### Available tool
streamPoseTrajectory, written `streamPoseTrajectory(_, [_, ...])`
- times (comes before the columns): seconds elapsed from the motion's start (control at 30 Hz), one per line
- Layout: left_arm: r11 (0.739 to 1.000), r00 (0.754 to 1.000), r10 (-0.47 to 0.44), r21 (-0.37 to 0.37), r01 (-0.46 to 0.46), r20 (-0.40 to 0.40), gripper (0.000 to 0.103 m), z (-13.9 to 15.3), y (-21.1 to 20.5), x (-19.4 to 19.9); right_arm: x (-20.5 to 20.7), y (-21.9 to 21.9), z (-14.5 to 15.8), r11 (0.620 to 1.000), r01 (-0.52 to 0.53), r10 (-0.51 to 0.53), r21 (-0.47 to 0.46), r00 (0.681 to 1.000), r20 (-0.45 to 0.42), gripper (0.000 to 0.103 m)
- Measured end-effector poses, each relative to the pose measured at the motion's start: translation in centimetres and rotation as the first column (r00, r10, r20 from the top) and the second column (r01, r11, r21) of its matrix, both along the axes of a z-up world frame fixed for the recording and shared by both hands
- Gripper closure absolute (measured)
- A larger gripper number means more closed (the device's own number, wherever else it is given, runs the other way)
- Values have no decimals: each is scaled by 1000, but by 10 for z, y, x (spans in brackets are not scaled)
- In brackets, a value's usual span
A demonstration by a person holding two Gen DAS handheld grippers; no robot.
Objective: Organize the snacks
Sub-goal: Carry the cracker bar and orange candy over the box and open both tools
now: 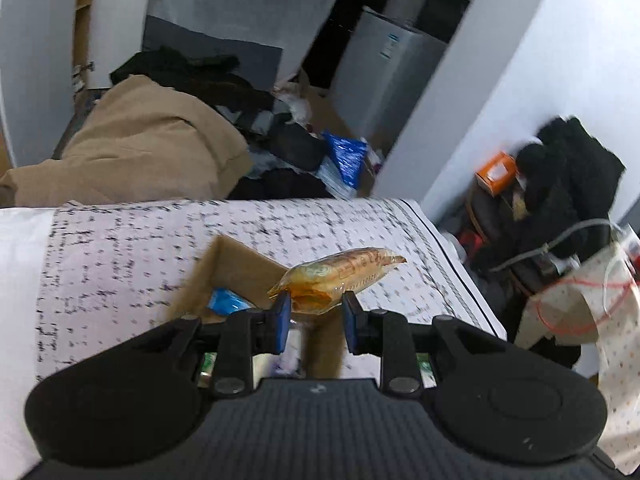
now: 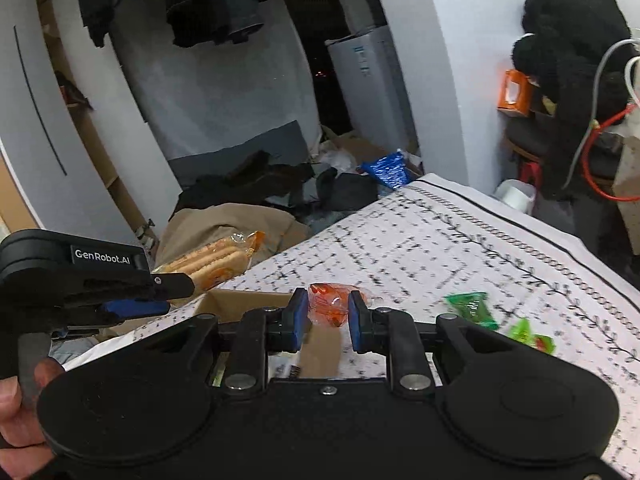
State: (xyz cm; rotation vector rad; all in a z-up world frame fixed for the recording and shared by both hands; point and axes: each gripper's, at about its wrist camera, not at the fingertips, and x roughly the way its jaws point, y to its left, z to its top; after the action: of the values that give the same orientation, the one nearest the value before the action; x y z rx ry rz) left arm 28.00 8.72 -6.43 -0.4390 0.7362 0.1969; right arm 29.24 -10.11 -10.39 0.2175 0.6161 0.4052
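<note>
My left gripper (image 1: 316, 307) is shut on a clear-wrapped biscuit pack (image 1: 340, 274) and holds it above an open cardboard box (image 1: 240, 264) on the patterned tablecloth. A blue snack packet (image 1: 228, 302) lies inside the box. In the right wrist view the left gripper (image 2: 132, 296) shows at the left with the biscuit pack (image 2: 216, 258). My right gripper (image 2: 329, 312) is shut on a small orange-wrapped snack (image 2: 330, 304) near the box's edge (image 2: 248, 300). Green snack packets (image 2: 472, 308) lie on the cloth to the right.
The patterned tablecloth (image 2: 460, 248) covers the table, whose far edge drops to a floor cluttered with clothes and a tan coat (image 1: 140, 148). A chair with black clothing, an orange box (image 1: 496, 172) and cables stands at the right.
</note>
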Motion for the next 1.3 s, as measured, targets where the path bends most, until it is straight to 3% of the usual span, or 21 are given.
streamPoseTrajectory(0.33, [996, 996, 79, -46, -81, -43, 77, -16, 43, 7, 16, 44, -9, 998, -56, 56, -6, 998, -15, 82])
streamPoseTrajectory(0.6, [989, 983, 129, -51, -137, -133, 75, -36, 61, 15, 24, 70, -17, 996, -85, 84, -8, 996, -34, 82])
streamPoseTrajectory(0.87, [983, 975, 156, -69, -169, -157, 53, -40, 72, 16, 25, 87, -19, 994, -113, 114, 9, 993, -41, 81])
streamPoseTrajectory(0.97, [982, 975, 157, -79, -171, -156, 49, -40, 73, 16, 26, 92, -18, 990, -140, 141, 12, 989, -47, 71])
streamPoseTrajectory(1.03, [982, 975, 158, -79, -172, -158, 42, -40, 73, 16, 25, 91, -18, 990, -138, 137, -7, 989, -53, 59])
streamPoseTrajectory(1.17, [982, 973, 164, -72, -177, -162, 27, -40, 72, 16, 21, 81, -19, 994, -111, 109, -22, 992, -64, 56])
streamPoseTrajectory(1.3, [982, 973, 160, -71, -174, -169, 18, -41, 70, 16, 15, 66, -23, 996, -77, 73, -40, 994, -84, 56])
